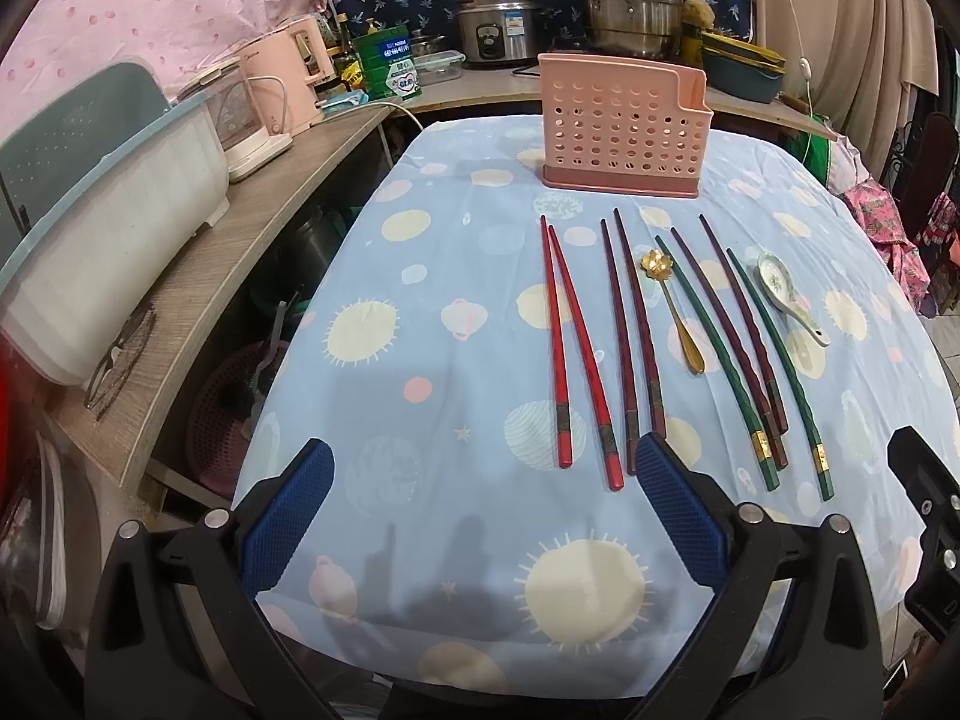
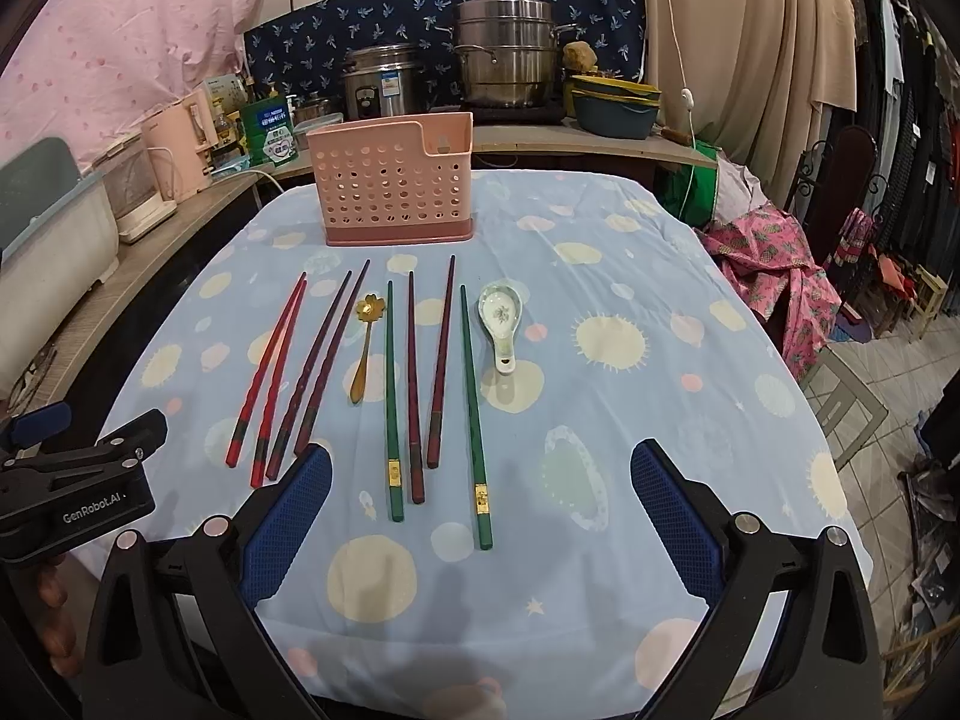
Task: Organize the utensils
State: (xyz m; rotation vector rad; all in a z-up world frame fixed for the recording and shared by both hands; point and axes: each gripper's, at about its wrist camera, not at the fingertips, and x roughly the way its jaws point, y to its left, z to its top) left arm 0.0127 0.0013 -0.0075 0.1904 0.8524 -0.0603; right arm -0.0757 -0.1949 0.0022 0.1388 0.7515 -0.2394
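Both grippers, left (image 1: pixel 483 507) and right (image 2: pixel 480 507), hover released over the near worktop (image 2: pixel 660 312). Chopsticks (image 2: pixel 390 396) and spoons (image 2: pixel 503 318) lie mid-worktop; the holder (image 2: pixel 393 186) stands far. Its inside is hidden.

Even, fairly bright indoor light falls from above; soft shadows lie on the desk (image 1: pixel 420 360) toward six o'clock. Focus is sharp centrally; fisheye bending and dark vignetting crowd every corner.

Pink curtain (image 2: pixel 120 48), beige drape (image 2: pixel 750 60), tiled floor (image 2: pixel 888 420).
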